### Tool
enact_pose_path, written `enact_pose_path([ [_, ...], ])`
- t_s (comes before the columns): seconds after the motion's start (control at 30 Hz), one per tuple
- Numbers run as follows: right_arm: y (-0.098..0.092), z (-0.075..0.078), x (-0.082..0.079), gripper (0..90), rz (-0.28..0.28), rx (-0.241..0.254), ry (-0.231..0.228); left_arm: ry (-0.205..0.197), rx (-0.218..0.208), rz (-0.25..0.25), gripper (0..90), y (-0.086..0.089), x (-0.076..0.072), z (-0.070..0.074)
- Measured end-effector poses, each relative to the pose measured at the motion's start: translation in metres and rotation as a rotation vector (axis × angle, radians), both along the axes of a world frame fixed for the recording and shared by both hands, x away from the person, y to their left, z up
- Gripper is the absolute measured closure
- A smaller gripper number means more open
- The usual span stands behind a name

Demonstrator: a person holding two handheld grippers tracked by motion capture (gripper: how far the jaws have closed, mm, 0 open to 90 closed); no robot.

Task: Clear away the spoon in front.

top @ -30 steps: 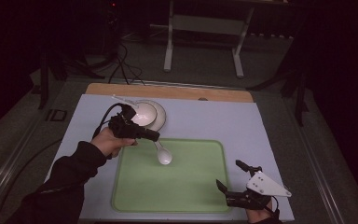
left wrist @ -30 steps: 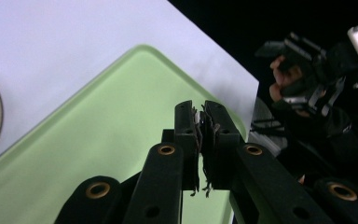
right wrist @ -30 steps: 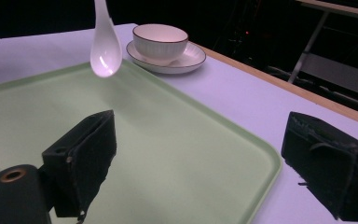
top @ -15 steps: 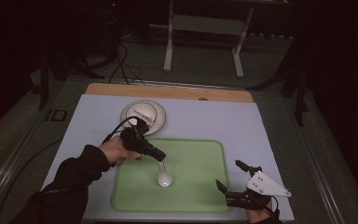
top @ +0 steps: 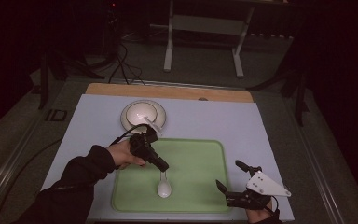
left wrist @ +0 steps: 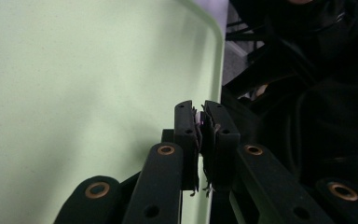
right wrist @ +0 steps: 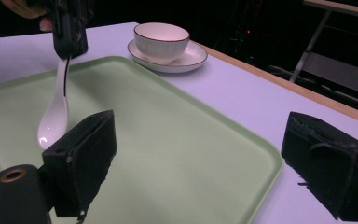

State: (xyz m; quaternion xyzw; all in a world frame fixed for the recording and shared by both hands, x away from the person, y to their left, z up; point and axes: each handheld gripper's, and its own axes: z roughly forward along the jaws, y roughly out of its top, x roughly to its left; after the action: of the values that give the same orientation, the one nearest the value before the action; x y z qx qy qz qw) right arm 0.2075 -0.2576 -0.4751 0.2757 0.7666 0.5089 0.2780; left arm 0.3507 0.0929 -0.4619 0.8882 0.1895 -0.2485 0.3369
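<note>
Table surface (top: 270, 126): pale lilac-blue, with a wooden strip along the far edge.

Green tray (top: 200, 186): lies flat on the near half of the table, rounded corners, low raised rim. In the left gripper view its surface (left wrist: 74, 93) sits directly beneath the jaws.

Saucer (top: 161, 125) with white bowl (top: 141, 113): stands on the table just beyond the tray's far left corner. The bowl sits upright on the saucer, as the right gripper view confirms (right wrist: 161, 38).

Left gripper (top: 162, 166): held over the left part of the tray, jaws pointing down and toward the person. The jaws are nearly closed, clamping the handle end of the spoon.

Right gripper (top: 237, 182): held near the tray's near right corner. Its jaws are spread wide with nothing between them.

White spoon (top: 164, 185): hangs from the left gripper over the tray. Its long axis runs steeply downward, handle uppermost in the jaws, bowl end lowest and toward the person. The right gripper view shows the spoon (right wrist: 55, 119) near vertical, bowl end close to the tray; whether it touches cannot be determined.
</note>
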Motion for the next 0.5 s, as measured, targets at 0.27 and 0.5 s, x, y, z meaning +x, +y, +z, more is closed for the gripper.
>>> enact_pose_path([
  [0.27,0.0,0.0,0.0,10.3,0.002,-0.002,0.0,-0.08,-0.011,0.05,78.3,0.0,0.006,-0.009],
  [0.5,0.0,0.0,0.0,10.3,0.006,0.0,0.001,-0.085,-0.046,0.104,74.2,0.004,0.017,-0.026],
])
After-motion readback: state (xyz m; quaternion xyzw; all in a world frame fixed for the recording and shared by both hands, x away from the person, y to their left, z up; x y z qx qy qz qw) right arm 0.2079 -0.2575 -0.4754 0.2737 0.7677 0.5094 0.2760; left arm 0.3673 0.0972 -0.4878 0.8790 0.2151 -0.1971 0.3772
